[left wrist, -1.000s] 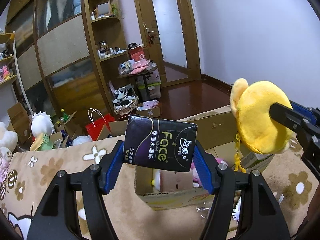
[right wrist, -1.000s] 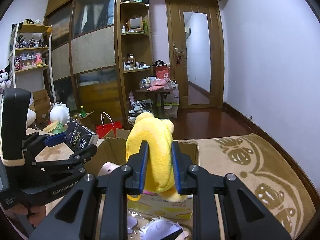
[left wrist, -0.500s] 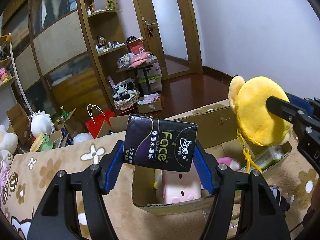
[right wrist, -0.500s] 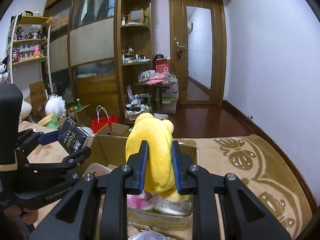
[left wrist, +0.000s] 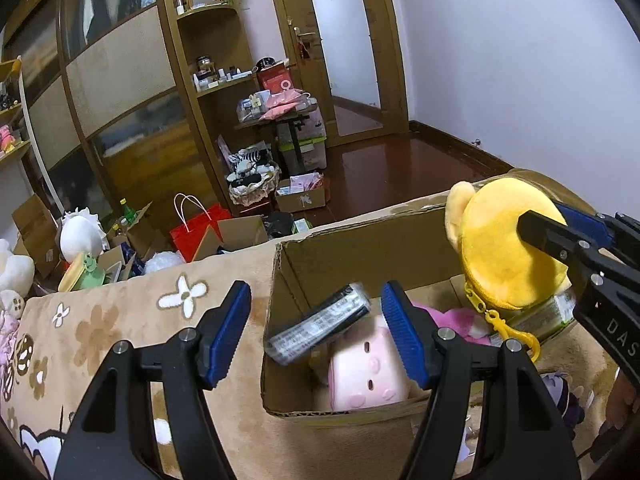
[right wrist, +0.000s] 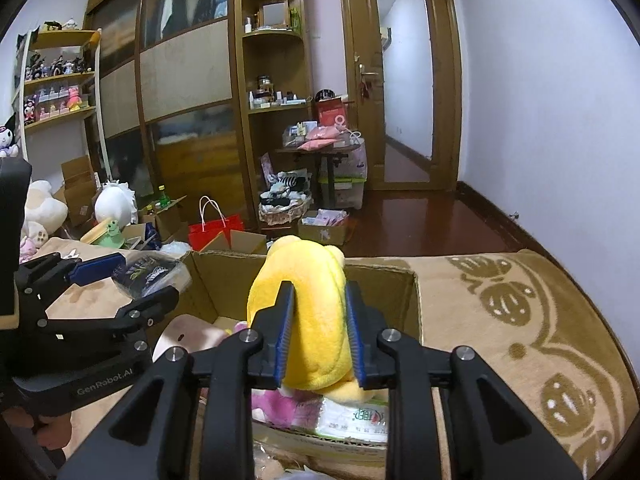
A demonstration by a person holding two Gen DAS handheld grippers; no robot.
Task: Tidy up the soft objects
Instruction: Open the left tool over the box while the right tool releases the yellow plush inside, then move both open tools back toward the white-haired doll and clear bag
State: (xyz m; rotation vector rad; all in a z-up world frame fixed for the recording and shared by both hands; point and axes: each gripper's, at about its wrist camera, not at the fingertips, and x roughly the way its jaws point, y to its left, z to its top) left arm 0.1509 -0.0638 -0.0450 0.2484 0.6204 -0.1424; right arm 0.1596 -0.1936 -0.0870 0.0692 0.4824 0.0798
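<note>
My left gripper [left wrist: 316,332] is open above the near left part of the cardboard box [left wrist: 360,240]. The dark tissue pack [left wrist: 320,328] is blurred and tilted between the jaws, falling free over the box. In the right wrist view the pack [right wrist: 148,276] shows blurred beside the left gripper [right wrist: 128,284]. My right gripper [right wrist: 320,336] is shut on the yellow plush coin purse [right wrist: 304,312] and holds it over the box [right wrist: 384,280]. The purse [left wrist: 504,248] hangs at the right in the left wrist view. A pink square plush [left wrist: 368,372] lies in the box.
The box stands on a tan patterned blanket [left wrist: 120,320]. A pink soft toy [right wrist: 280,404] and a white tissue pack [right wrist: 352,416] lie inside. A dark plush [left wrist: 560,396] lies outside at the right. Beyond are a red bag [left wrist: 200,232], cartons, shelves and a door.
My left gripper has opened and let go of the tissue pack, which is dropping toward the box. Both grippers have moved lower and closer over the box. The right still holds the purse.
</note>
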